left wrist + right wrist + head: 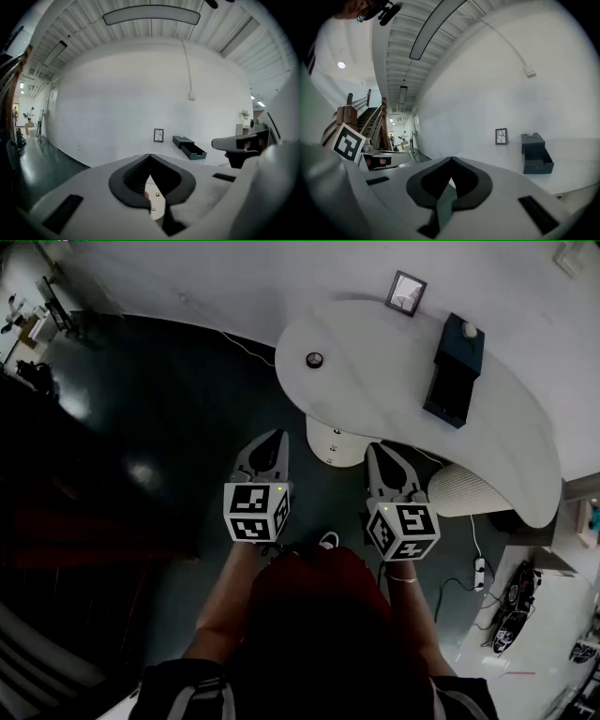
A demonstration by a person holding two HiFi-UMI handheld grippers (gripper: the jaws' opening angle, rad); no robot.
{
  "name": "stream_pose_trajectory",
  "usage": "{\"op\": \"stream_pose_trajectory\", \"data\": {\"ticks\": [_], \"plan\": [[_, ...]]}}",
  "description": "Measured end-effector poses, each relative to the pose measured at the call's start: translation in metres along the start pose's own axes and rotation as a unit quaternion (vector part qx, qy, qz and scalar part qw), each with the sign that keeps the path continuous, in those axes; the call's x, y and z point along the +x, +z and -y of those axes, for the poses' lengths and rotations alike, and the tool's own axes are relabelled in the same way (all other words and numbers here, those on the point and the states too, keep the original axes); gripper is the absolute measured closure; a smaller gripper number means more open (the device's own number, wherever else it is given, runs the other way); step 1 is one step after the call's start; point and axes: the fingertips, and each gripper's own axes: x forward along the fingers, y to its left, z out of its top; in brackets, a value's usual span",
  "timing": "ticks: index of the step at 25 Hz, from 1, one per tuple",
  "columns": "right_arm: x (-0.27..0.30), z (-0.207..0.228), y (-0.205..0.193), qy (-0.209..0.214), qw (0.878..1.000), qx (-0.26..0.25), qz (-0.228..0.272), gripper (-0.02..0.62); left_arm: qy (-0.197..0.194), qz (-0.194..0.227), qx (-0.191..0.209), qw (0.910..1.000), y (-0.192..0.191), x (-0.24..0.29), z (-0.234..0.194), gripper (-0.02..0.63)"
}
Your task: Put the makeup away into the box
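We hold a hand-held gripper in each hand, out in front of us, above the dark floor (169, 427). The left hand-held gripper (276, 435) is clenched. Its jaws press tip to tip and nothing is between them. The right hand-held gripper (376, 447) is clenched too, and it is just as empty. Both point at the white tabletop (375, 390) and are near its front edge.

The only makeup we can be sure of is one small, round, dark makeup pot (314, 359). It sits alone near the left end of the tabletop, well apart from the box (461, 345). The box is dark and stands toward the right side. Its drawer (450, 395) is pulled out, so there is a place to put things in. A little pale round thing (469, 330) lies on top of the box. It is too small for us to tell what it is. A picture frame (406, 292) stands at the back.

We think the makeup pot is light and hard, with smooth sides. A thing like that can slip out of the jaws, or roll off if we knock it on its edge. We would open one hand-held gripper wide and come down over the pot. We would pinch it across its middle, one pad on each side, so it cannot pop out. A soft squeeze should be enough. The left one is nearer to it.
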Motion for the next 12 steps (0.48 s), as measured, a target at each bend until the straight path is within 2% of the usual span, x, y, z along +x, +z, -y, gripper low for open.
{"op": "stream_pose_trajectory", "data": {"ticks": [6, 12], "plan": [[0.008, 0.017, 0.006, 0.010, 1.000, -0.001, 0.002, 0.581, 0.005, -0.004, -0.007, 1.0000, 0.003, 0.022, 0.008, 0.583], [0.009, 0.023, 0.012, 0.027, 0.999, -0.003, 0.018, 0.581, -0.007, -0.010, -0.009, 0.9999, 0.005, 0.031, 0.020, 0.584]]}}
